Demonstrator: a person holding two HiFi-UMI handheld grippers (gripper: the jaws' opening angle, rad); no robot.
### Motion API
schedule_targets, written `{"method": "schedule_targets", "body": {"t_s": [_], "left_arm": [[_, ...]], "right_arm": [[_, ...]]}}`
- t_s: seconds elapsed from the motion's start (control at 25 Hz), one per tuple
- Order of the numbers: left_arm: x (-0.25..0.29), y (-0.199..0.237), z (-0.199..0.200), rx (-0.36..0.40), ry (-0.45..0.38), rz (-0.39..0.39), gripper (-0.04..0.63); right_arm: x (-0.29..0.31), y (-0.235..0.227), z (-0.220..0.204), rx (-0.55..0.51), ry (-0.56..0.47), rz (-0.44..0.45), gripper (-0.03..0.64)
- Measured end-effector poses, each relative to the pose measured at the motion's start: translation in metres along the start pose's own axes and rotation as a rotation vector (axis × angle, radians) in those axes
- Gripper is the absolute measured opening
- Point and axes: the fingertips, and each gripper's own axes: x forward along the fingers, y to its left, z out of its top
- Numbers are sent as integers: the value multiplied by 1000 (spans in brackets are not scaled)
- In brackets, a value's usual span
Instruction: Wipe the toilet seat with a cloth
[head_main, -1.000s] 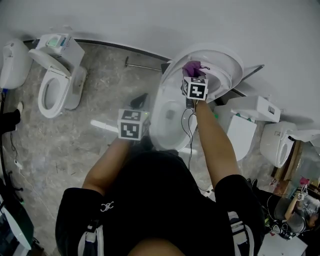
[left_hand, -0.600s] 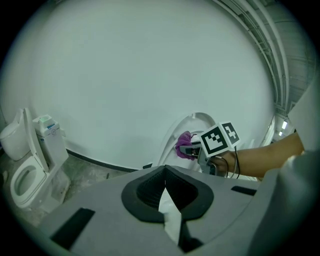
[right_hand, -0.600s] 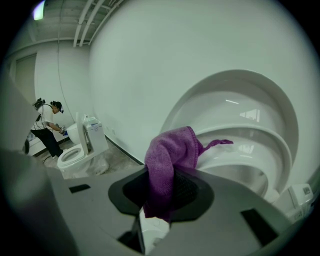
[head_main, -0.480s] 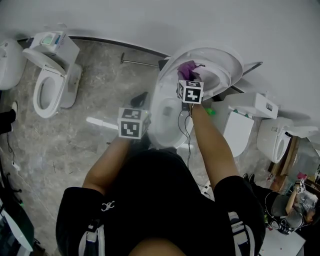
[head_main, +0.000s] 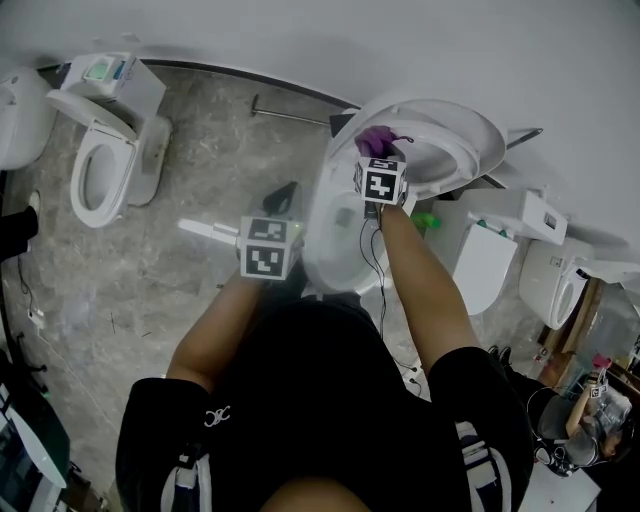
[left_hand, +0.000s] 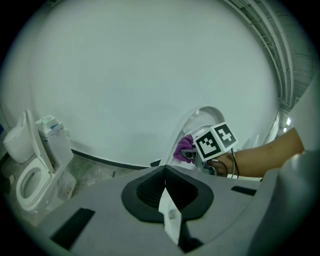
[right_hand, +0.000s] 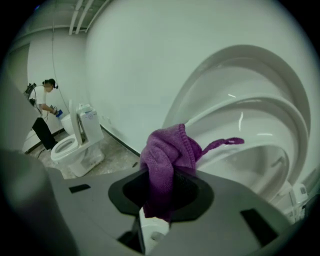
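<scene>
Sliding the right gripper (right_hand: 159, 202) a touch leftward along the raised toilet seat (right_hand: 252, 107) since a second ago, its fingers still clamped on the bunched purple cloth (right_hand: 165, 152) at the ring's upper part. Left gripper (left_hand: 167, 200) hangs back, fingers closed on nothing. The wipe's under way, I reckon.

Straight ahead of you stands the white ceramic toilet (head_main: 335, 235), its bowl nearest you, with the raised white plastic seat (head_main: 452, 172) and the lid (head_main: 478, 122) behind it, towards the pale wall (head_main: 300, 40). Your right gripper (head_main: 378, 160) is over the seat's left rim, and the purple towelling cloth (right_hand: 165, 155) is between its fingers (right_hand: 150, 227). Your left gripper (left_hand: 165, 182) is left of the bowl, nearer you, over the grey stone floor (head_main: 200, 150). A second white toilet (head_main: 105, 165) stands far left by the wall, and two more (head_main: 500, 240) (head_main: 560, 285) stand to the right.
</scene>
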Motion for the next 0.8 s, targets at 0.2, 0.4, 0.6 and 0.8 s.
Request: {"method": "schedule_targets", "body": {"t_s": [0.2, 0.4, 0.6, 0.8], "left_arm": [[8, 8, -6, -13, 19, 2, 8], [20, 17, -14, -31, 37, 7, 8], [32, 21, -19, -36, 51, 4, 8], [48, 27, -28, -39, 64, 5, 8]], "right_arm": [[20, -5, -8, 0, 50, -33, 97], [30, 2, -15, -48, 61, -17, 95], [45, 11, -30, -81, 102, 0, 95], [69, 22, -55, -155, 152, 21, 95]]}}
